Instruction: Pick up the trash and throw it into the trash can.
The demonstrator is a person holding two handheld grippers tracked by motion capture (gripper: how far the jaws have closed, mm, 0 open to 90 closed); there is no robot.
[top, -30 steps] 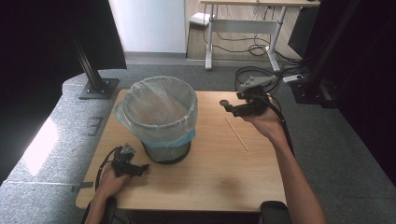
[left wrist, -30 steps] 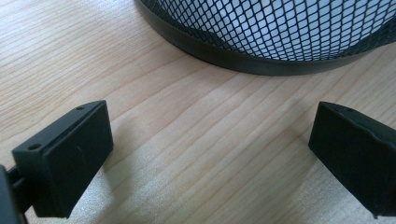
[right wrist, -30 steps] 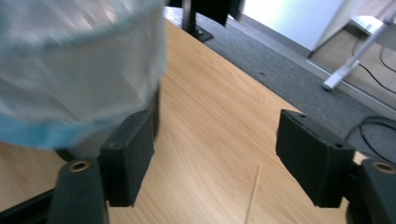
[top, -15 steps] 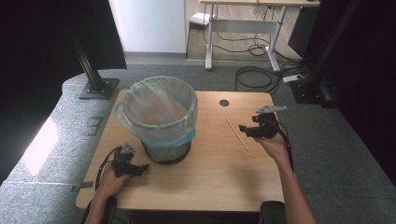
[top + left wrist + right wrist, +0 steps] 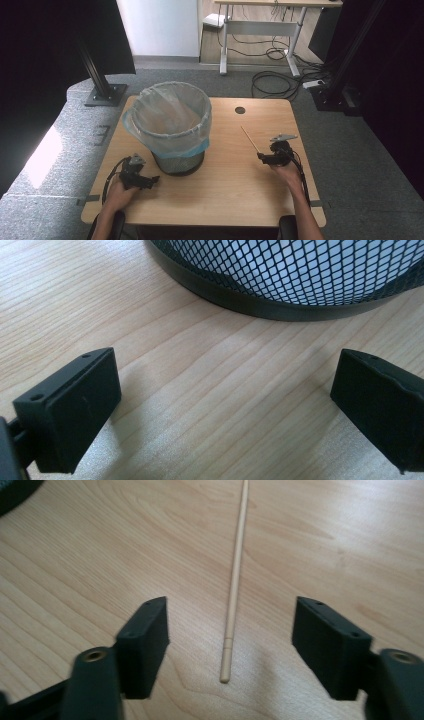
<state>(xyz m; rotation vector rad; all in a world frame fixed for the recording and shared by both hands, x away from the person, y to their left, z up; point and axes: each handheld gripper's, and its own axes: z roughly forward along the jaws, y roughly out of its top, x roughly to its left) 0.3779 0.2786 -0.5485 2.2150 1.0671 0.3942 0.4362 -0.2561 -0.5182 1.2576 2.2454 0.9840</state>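
A thin wooden stick (image 5: 249, 138) lies on the table (image 5: 225, 200) to the right of the bin. My right gripper (image 5: 261, 158) is low over the stick's near end. In the right gripper view the stick (image 5: 235, 580) runs away between the two jaws of this gripper (image 5: 230, 617), touching neither pad. Those jaws have just been closing a little and are still open. My left gripper (image 5: 151, 181) rests open on the table at the front left, with bare wood between its pads (image 5: 225, 390).
A black mesh bin (image 5: 172, 122) with a pale plastic liner stands left of centre, its base (image 5: 280, 305) just ahead of the left gripper. A round cable hole (image 5: 240, 110) sits near the far edge. A desk and cables lie on the floor beyond.
The right hand has come down from above the far right of the table and toward me, to the stick's near end. The left hand has kept still.
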